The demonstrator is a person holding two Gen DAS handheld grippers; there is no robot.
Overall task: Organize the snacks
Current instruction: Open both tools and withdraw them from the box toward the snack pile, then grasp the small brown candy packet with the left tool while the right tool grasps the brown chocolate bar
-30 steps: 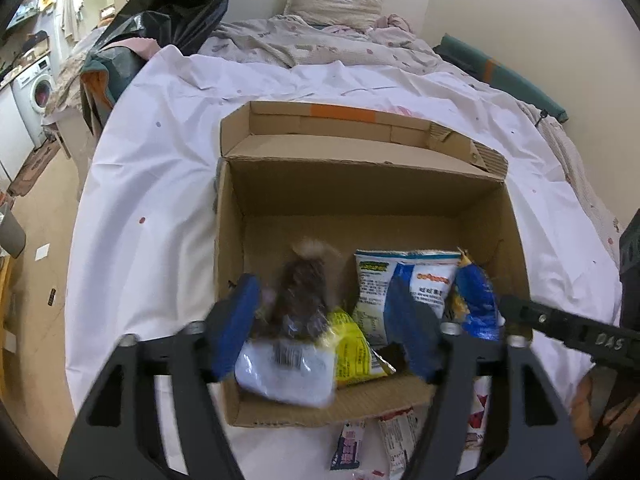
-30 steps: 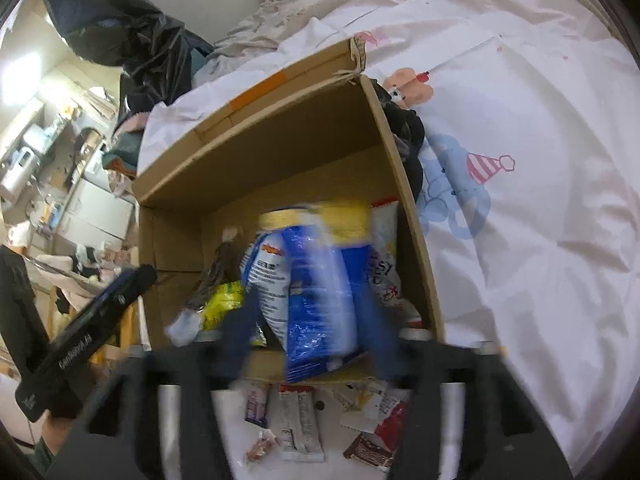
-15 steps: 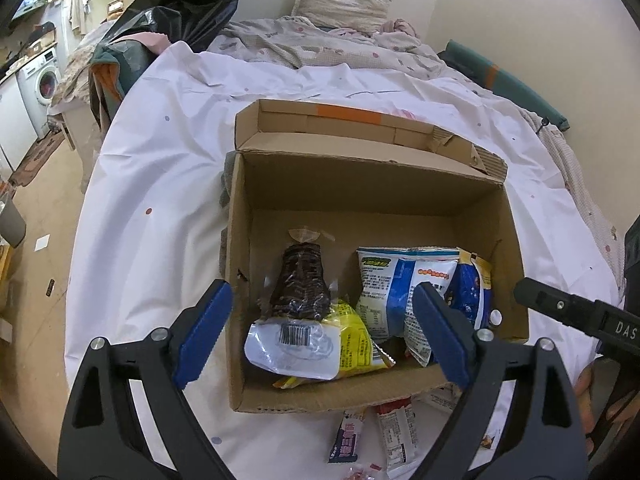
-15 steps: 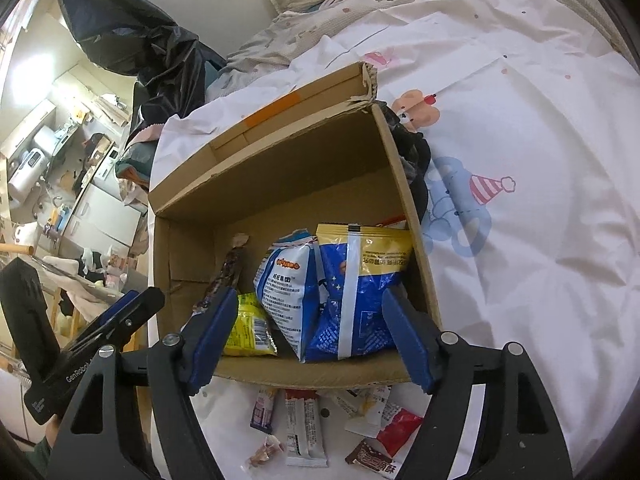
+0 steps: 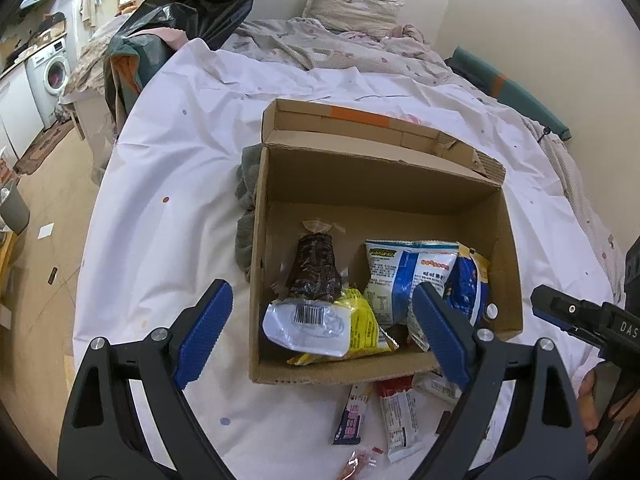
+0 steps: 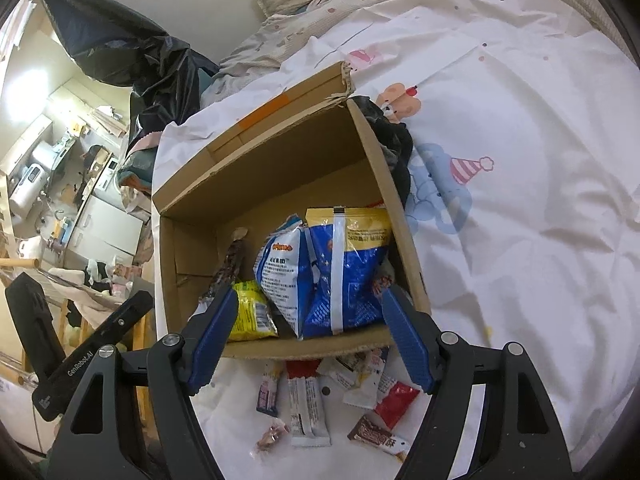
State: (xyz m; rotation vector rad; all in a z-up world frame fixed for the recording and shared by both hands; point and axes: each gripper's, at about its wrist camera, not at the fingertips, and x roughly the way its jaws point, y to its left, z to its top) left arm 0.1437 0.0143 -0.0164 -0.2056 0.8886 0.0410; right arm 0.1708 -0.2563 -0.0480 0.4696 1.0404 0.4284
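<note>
Currently, listed left to right:

1. Your left gripper [image 5: 320, 328]: jaws spread wide, nothing between them, held above the near-left corner of the cardboard box [image 5: 510, 240]. It looks parked there so the opening stays free.

2. Dark snack bag [image 5: 314, 268]: inside the box at the left, leaning upright on the back wall, its clear barcoded end [image 5: 308, 322] lying over the yellow packet [image 5: 362, 326]. Stood on end, it leaves floor space.

3. Blue-and-white bag [image 6: 286, 276] and blue-and-yellow bag [image 6: 346, 268]: upright, touching, filling the right half of the box against its right wall; each props the other.

4. Your right gripper [image 6: 306, 338]: jaws likewise spread and empty, poised above the near wall of the box.

5. Loose small snacks [image 6: 308, 412]: bars and sachets scattered on the white sheet [image 6: 520, 200] just in front of the box, outside it. By my judgement these remain to be boxed, and the gap between the big bags and the near wall suits them.
</note>
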